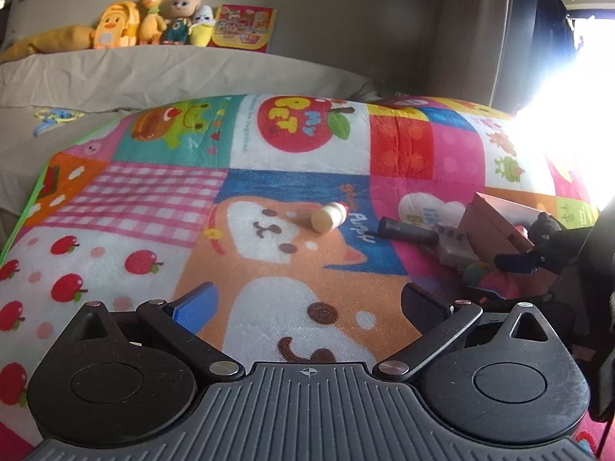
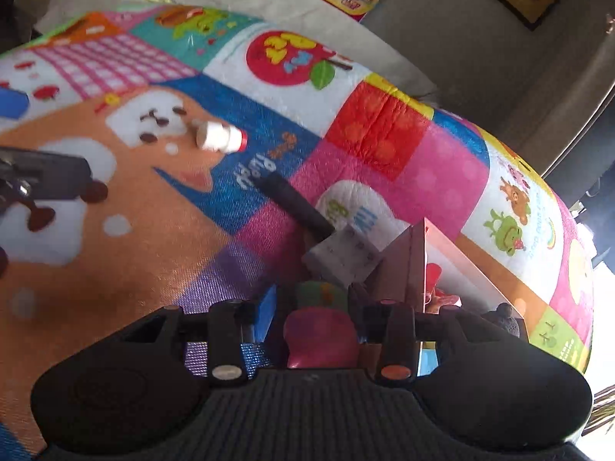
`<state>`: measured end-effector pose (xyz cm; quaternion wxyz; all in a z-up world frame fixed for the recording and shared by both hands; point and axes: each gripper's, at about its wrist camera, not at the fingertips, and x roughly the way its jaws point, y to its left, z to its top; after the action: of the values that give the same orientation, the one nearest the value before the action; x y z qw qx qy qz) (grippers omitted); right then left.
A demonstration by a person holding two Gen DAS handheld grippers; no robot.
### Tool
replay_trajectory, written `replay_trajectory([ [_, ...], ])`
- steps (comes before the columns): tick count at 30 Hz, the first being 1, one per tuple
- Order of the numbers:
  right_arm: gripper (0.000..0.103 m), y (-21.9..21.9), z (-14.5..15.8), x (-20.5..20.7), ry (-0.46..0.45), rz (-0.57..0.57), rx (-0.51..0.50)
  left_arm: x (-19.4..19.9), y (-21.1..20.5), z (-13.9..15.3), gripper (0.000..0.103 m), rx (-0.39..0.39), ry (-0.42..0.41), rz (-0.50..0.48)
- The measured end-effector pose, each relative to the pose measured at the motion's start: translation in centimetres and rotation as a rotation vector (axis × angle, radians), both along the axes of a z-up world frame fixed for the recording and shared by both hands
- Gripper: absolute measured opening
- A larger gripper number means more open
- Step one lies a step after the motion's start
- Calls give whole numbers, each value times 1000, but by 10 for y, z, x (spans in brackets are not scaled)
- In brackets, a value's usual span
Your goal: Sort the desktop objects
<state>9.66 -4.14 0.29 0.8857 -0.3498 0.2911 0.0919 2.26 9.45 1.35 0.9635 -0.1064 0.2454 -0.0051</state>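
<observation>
My left tongs point(image 1: 307, 299) gape wide, nothing between the jaws, hovering over the patchwork blanket point(image 1: 161, 199). My right tongs point(image 2: 313, 307) are narrow and opening, with a pink-and-green soft toy point(image 2: 321, 330) between the jaws; can't tell if the pads still press on it. Small white bottle point(image 1: 329, 217) with a red cap lies on its side on the dog patch, well apart from both tongs. A black-handled toy mallet point(image 2: 338, 255) lies just beside the open pink box point(image 2: 407, 265), which sits at the right, next to my right tongs.
</observation>
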Motion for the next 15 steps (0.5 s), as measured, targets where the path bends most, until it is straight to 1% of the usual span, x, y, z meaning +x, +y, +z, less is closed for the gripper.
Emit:
replay_trajectory([
  [2,40,0,-10,-2,-26,1,-61,0,1,-1,103,-10,3,6],
  [3,40,-2,-12,-5,-29,5,-75,2,1,-2,103,-12,11,6],
  [5,37,-6,-9,-10,-27,6,-69,4,1,-3,103,-12,23,6],
  [6,36,-10,-5,-14,-24,7,-41,3,1,-3,103,-11,22,8],
  [9,35,-30,17,-33,10,7,91,0,1,-3,103,-11,13,19],
  [12,35,-61,40,-60,103,38,246,1,0,-4,103,0,20,23],
  [14,35,-83,49,-78,119,26,301,4,-4,-4,103,21,34,21],
  [15,32,-93,50,-86,110,14,309,6,-6,-3,103,35,41,17],
])
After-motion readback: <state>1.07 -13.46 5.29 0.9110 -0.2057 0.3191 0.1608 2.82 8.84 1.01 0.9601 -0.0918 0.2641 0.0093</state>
